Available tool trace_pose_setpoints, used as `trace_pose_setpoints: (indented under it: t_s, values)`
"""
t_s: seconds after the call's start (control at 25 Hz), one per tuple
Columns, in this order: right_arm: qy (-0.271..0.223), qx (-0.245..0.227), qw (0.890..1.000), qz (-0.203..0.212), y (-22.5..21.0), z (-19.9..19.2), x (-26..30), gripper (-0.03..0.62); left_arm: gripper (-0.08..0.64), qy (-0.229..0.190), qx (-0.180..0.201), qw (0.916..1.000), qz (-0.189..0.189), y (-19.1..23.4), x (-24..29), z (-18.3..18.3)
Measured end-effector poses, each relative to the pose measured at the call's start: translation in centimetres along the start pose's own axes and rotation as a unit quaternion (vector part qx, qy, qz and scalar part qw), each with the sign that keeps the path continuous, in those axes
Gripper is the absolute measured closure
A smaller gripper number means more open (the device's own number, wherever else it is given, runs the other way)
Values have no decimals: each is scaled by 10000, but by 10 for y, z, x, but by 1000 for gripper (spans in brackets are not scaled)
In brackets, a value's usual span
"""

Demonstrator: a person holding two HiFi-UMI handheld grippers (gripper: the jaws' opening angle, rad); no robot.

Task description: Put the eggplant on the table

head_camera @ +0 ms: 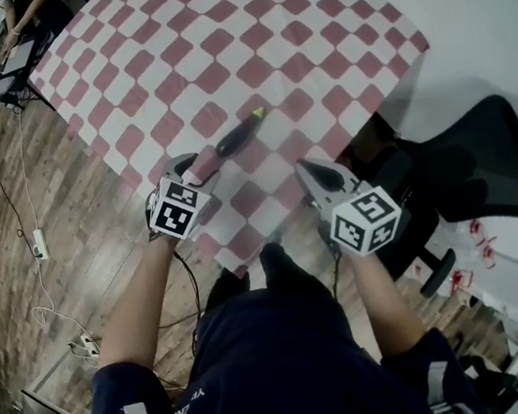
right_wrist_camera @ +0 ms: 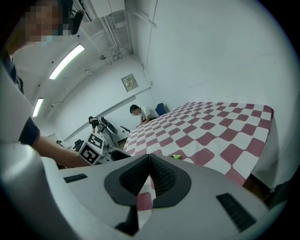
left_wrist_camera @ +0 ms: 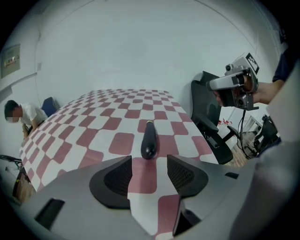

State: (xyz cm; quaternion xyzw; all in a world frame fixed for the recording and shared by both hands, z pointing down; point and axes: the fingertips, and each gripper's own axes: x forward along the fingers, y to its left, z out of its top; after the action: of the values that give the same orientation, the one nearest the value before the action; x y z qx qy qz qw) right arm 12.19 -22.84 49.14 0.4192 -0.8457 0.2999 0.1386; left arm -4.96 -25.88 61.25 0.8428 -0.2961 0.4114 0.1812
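One eggplant (head_camera: pixel 237 137) on one table (head_camera: pixel 216 27), left gripper (left_wrist_camera: pixel 149 163), right gripper (right_wrist_camera: pixel 149 159)

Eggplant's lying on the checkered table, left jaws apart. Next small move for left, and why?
Probably pull the left gripper back and clear. The eggplant lies flat on the table, just beyond the open jaws and untouched by them, so placement looks done.

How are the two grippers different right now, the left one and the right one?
The left gripper has its jaws wide apart, while the right gripper has its jaws closed together. The left gripper points straight at the eggplant, which lies on the table just beyond its jaws. The right gripper is off to the side, near the table's edge. What they share: neither one is holding anything.
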Motion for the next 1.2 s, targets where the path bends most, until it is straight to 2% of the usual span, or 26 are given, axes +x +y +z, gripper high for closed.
trace_pose_setpoints:
  t_s: [0.44, 0.72, 0.96, 1.2]
  values:
    - [-83, -136, 9996, -252, 36, -9, -17, 575, 417, -998, -514, 9937, -11, -16, -90, -22]
    - [-196, -275, 9991, -271, 68, -9, -21, 575, 482, -1634, -912, 9823, -34, -15, -147, -26]
    - [-379, -404, 9982, -228, 95, -8, -29, 575, 511, -2172, -950, 9714, -124, -20, -188, -21]
    - [-522, -449, 9975, -145, 114, -14, -38, 575, 523, -2315, -919, 9683, -200, -23, -206, -30]
